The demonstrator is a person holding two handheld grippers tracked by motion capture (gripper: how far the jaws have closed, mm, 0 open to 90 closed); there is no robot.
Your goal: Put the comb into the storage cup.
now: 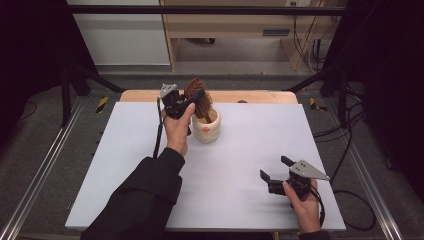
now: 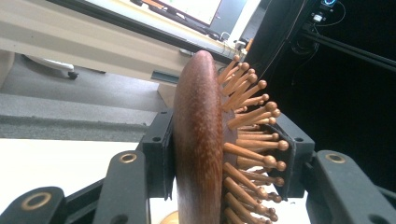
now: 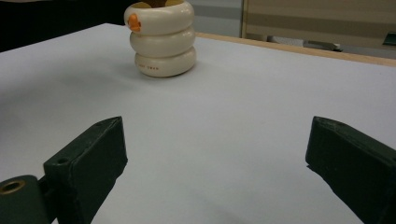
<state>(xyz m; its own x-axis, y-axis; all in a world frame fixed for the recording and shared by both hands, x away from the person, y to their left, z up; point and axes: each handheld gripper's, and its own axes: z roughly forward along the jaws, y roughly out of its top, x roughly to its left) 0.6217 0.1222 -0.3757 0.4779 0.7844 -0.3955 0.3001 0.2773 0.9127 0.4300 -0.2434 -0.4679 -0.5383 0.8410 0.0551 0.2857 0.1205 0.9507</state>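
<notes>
I see a dark red-brown hairbrush (image 2: 198, 140) with light orange-brown pins. The cup (image 3: 161, 39) is creamy white — three round rings with an orange spot. My grippers — left (image 1: 186, 102) and right (image 1: 276, 169) — are black. The table (image 1: 240, 165) is pale white-grey.

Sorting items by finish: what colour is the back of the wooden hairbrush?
Dark reddish-brown wood on the hairbrush's back, with lighter tan pegs; the left gripper view shows it best.

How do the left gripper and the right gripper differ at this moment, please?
The left gripper is shut on the wooden hairbrush above the cream holder; the right gripper is open and holds nothing. The left is raised off the table at the far side; the right sits low near the table's near edge. Both have black jaws.
</notes>
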